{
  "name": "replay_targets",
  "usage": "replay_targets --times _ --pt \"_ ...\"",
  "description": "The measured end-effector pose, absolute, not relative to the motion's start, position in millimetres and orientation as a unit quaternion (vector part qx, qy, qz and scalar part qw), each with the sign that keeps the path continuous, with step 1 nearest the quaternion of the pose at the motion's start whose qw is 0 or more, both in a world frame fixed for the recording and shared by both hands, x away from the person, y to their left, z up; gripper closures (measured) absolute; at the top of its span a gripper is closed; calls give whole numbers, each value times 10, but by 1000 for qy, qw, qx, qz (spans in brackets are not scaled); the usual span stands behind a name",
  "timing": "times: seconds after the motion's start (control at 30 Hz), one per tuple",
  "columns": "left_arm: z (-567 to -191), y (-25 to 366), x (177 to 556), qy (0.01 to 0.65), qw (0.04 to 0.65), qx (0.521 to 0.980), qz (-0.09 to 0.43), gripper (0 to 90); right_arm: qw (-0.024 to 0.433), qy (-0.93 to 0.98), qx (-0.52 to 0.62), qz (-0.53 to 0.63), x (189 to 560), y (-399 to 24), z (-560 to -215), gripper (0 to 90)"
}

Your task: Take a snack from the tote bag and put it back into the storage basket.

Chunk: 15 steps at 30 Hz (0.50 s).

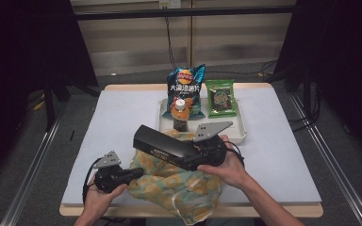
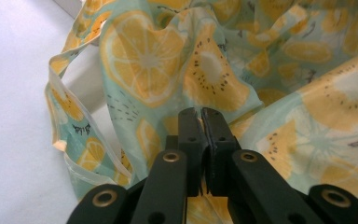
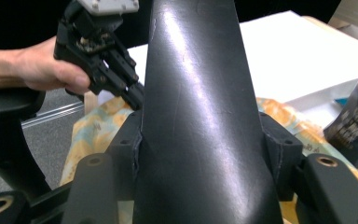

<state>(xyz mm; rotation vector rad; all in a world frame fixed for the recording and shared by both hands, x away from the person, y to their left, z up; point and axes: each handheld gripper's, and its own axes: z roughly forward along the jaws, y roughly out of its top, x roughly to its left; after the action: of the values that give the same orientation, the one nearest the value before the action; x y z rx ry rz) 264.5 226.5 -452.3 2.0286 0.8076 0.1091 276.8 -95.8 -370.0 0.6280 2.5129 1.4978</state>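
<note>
Left claw (image 2: 200, 116) is clamped tight on a fold of the lemon-print bag (image 1: 179, 186), with the cloth pinched right between its jaws in the left gripper view. That bag is spread out crumpled at the near edge of the worktop (image 1: 283, 155), partly hanging over the front. Right claw (image 3: 200, 154) is closed around a long black box (image 1: 169, 147), gripped on both sides near one end; the box is held tilted up above the bag, with its far end pointed toward the left of the high view. Behind the bag, a white tray (image 1: 240, 134) is seen with a bottle with a white cap (image 1: 180, 115) standing in it, plus a blue chip bag (image 1: 186, 84) and a green snack packet (image 1: 220, 98) propped up at the back. Both grippers are held by a person's hands at the near side.
</note>
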Motion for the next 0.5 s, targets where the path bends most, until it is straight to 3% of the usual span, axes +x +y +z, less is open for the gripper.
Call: replay_targets --times 0.2,0.23,0.3,0.4,0.5 --pt "-4521 2278 2647 331 464 821 44 868 82 830 208 510 2779 -985 -3560 433" --pt "-4503 2277 2635 327 472 817 44 849 83 830 210 510 2779 -991 -3553 433" --pt "-4429 2263 2601 323 487 810 56 703 83 834 210 504 2786 -986 -3568 433" --pt "-4319 2238 2536 310 521 793 61 698 81 837 217 497 2804 -976 -3633 433" --pt "-4191 2172 2452 298 547 778 74 627 76 836 226 494 2835 -985 -3713 433"
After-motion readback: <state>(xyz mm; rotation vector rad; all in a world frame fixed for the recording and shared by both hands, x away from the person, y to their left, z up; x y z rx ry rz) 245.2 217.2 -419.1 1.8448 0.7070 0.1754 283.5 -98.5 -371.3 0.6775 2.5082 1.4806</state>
